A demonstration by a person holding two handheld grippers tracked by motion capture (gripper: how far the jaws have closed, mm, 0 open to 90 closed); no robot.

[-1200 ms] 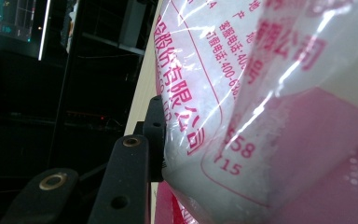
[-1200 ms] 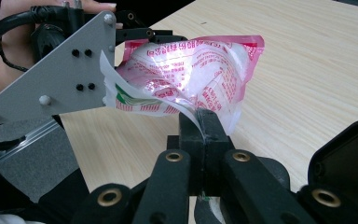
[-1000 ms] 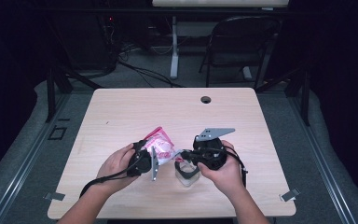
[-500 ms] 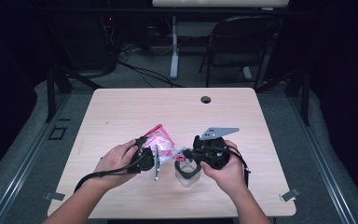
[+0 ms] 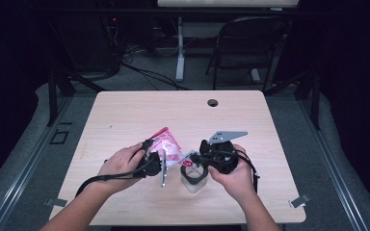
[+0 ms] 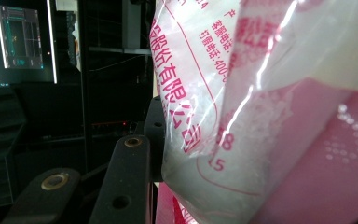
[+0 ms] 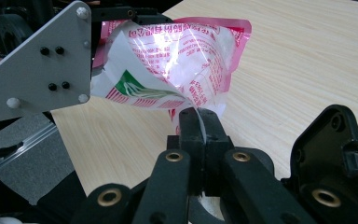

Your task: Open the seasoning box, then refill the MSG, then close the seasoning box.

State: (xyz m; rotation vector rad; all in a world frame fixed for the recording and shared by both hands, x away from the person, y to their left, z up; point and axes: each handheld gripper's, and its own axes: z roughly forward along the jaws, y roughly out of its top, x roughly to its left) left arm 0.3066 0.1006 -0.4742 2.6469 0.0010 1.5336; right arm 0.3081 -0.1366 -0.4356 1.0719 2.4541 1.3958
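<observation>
A person is sitting at the near edge of a pale wooden table (image 5: 125,115), holding a two-jaw gripper in each hand over the near middle of it. Between the two grippers a pink-and-white plastic pouch (image 5: 168,147) is being held up just off the tabletop.

The right gripper (image 7: 199,122) is pinching a thin edge of the pouch (image 7: 182,60): in the right gripper view its two black jaws are standing fully together with the film caught between the pads. The left gripper (image 5: 160,161) is holding the other side. In the left gripper view the pouch (image 6: 242,107) is pressing against the one black jaw that is showing, and the jaws are standing partly apart around its bulk; the far jaw is hidden behind the plastic.

The pouch is carrying pink printing in Chinese characters on clear and white film, with a telephone line beginning "400-" and the figures "18" and "15" readable close up. A green leaf-like mark is showing on a white panel in the right gripper view, above a band of pink stripes. The smaller rows of text are too blurred by glare to read.

Under the right hand (image 5: 233,175) a clear container with a dark rim (image 5: 193,175) is standing on the table near its near edge. A round cable hole (image 5: 213,102) is lying near the far edge.
</observation>
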